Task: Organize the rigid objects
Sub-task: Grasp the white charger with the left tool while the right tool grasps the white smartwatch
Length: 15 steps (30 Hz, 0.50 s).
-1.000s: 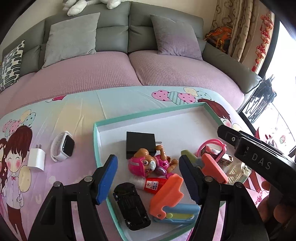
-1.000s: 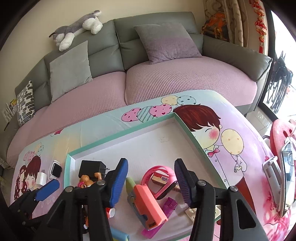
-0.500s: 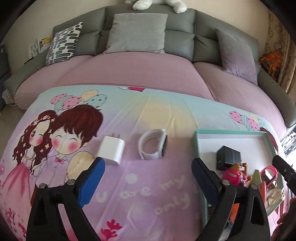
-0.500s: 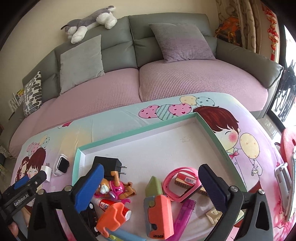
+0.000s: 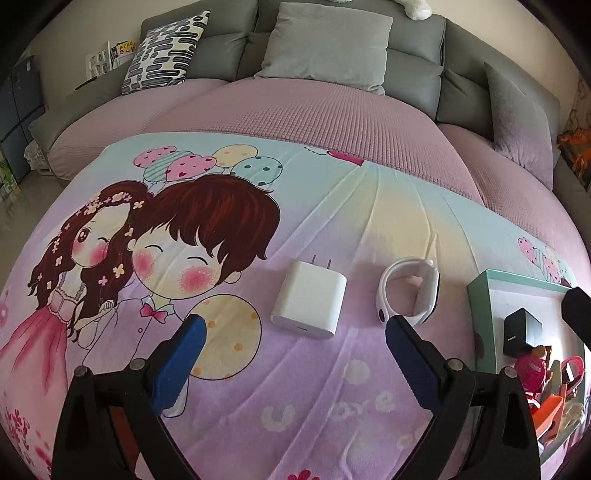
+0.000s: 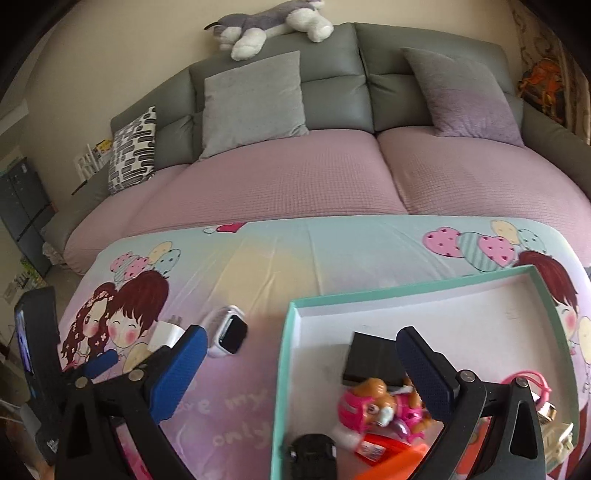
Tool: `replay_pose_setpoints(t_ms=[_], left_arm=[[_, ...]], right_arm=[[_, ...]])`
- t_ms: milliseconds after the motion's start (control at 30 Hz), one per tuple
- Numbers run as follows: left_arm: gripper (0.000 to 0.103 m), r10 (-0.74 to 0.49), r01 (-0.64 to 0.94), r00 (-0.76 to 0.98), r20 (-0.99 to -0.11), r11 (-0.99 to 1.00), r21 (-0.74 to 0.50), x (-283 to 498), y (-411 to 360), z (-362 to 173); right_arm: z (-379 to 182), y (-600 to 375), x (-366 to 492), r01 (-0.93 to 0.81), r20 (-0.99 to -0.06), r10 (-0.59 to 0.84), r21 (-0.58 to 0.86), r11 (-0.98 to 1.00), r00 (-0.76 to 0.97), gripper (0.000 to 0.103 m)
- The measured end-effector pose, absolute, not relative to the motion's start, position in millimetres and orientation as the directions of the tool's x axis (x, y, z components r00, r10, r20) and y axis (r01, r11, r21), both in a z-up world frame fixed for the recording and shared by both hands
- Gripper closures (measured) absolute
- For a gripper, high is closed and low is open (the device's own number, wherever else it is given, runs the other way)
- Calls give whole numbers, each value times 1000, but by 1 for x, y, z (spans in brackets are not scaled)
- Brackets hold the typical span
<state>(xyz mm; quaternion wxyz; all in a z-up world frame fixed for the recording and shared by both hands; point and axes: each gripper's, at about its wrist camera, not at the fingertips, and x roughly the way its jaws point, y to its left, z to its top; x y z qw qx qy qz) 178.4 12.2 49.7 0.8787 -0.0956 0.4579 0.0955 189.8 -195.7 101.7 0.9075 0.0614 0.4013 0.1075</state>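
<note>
White charger [image 5: 309, 303] — a plug-in block with two prongs — lies flat on the cartoon-printed cloth [image 5: 332, 206] that covers the surface, well to the left of the teal-rimmed box [image 6: 286, 354]. Its prongs point away from the camera, toward the sofa [image 5: 317, 110]. Between the charger and the box lies a white smartwatch [image 5: 408, 291] on its side, its band curled in a loop; from the right wrist view its dark screen [image 6: 232, 334] faces up and it sits just left of the box's left wall.

The left gripper [image 5: 291, 343] hovers over the cloth left of the box with its blue-padded fingers [image 5: 177, 360] spread wide and nothing between them; the charger sits just beyond the gap, closer to the left finger's side than the watch is.

The right gripper [image 6: 299, 356] is also spread wide and empty, straddling the left wall of the box — one blue pad [image 6: 177, 373] over the cloth outside it, the other over the box interior.

Inside the box, near its left wall, lie a black charger [image 6: 373, 358], a pink pup figure [image 6: 380, 410] just in front of it, a black toy car [image 6: 314, 456] and a red-capped tube [image 6: 376, 448]. A pink ring [image 6: 532, 382] sits toward the box's right side. A plush husky [image 6: 269, 26] rests on the sofa back, far behind the box.
</note>
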Motion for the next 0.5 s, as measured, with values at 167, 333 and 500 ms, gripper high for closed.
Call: replay_pose_setpoints(t_ms=[167,333,500], left_arm=[[5,78,-259,550,-831,962,-81,188,18,36],[5,92,-271,553,-828,960,-75,192,29,27],[6,92,-257,567,-818,964,-70,195,32,27]], right_arm=[[88,-165,212,-200,-738,289,209,957,610,0],[74,-143,230,-251,-766,333,229,940,550,4],[62,-122,242,-291,-796,334,207,934,505,13]])
